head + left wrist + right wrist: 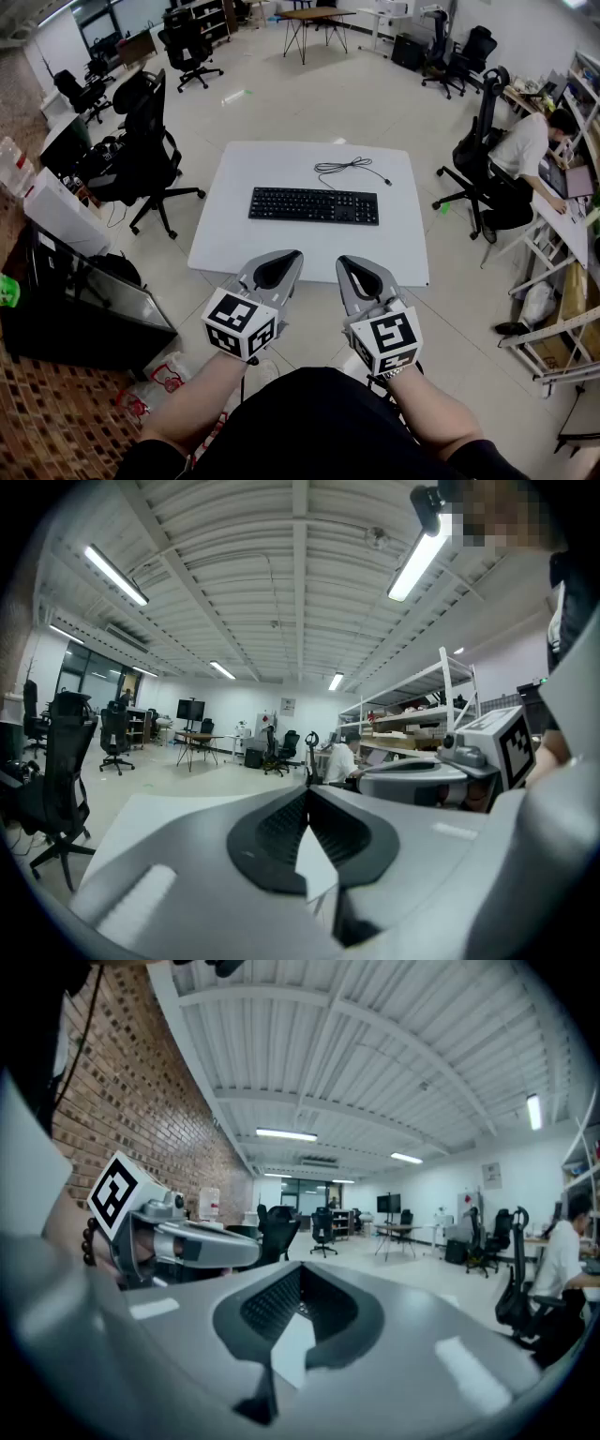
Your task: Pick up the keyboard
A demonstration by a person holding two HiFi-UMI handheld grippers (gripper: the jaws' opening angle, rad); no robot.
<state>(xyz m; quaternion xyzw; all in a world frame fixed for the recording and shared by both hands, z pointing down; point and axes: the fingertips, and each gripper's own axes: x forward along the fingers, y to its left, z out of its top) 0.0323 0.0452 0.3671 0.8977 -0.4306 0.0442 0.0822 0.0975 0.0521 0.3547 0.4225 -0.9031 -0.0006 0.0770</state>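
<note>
A black keyboard (314, 205) lies flat in the middle of a white table (225, 244), its thin black cable (350, 169) coiled behind it toward the far edge. My left gripper (290, 255) hovers at the table's near edge, jaws shut with nothing between them. My right gripper (347, 262) hangs beside it, also shut and empty. Both point nearly level toward the keyboard and stay well short of it. In the left gripper view the shut jaws (307, 791) fill the lower frame; the right gripper view shows its shut jaws (300, 1274) the same way. The keyboard is hidden in both gripper views.
Black office chairs stand left of the table (141, 141) and right of it (478, 150). A person (530, 150) sits at a desk on the right. A dark cabinet (75, 300) stands at the near left, with brick flooring beside it. More chairs and a table (314, 19) stand far back.
</note>
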